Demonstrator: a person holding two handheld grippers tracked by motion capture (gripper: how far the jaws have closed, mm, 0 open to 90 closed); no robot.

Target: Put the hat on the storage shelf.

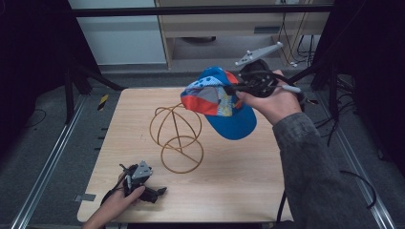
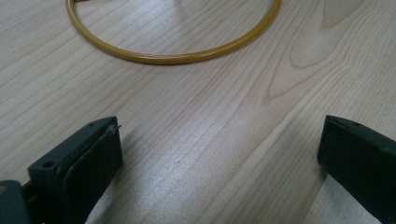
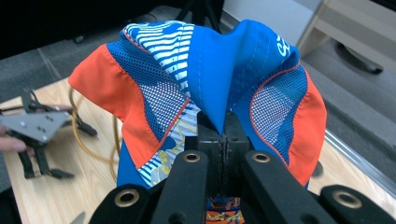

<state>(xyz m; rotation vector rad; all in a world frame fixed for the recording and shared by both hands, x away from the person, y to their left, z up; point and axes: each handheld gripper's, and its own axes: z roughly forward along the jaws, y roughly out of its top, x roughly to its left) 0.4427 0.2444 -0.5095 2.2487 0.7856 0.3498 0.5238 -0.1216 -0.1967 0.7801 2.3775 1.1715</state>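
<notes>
Up above the far right part of the light wooden tabletop [image 1: 224,176], the right gripper [image 1: 234,89] holds a blue, orange and white patterned fabric cap with mesh panels [image 1: 217,102] in the air. Its jaws are pressed together on a pinched fold of the cap's blue cloth, seen close up in the right gripper view [image 3: 223,135], with the crown bulging away from the jaws and the blue brim hanging towards the person in the high view. Just below and to the left of the cap stands a golden wire stand made of a round base ring and a wire sphere on a stem [image 1: 176,133]; the cap hangs clear of it. The left gripper [image 1: 160,192] rests low at the near left corner of the tabletop, held by the person's hand. Its jaws stand wide apart with nothing between them, pointing at the stand's base ring [image 2: 173,58].
</notes>
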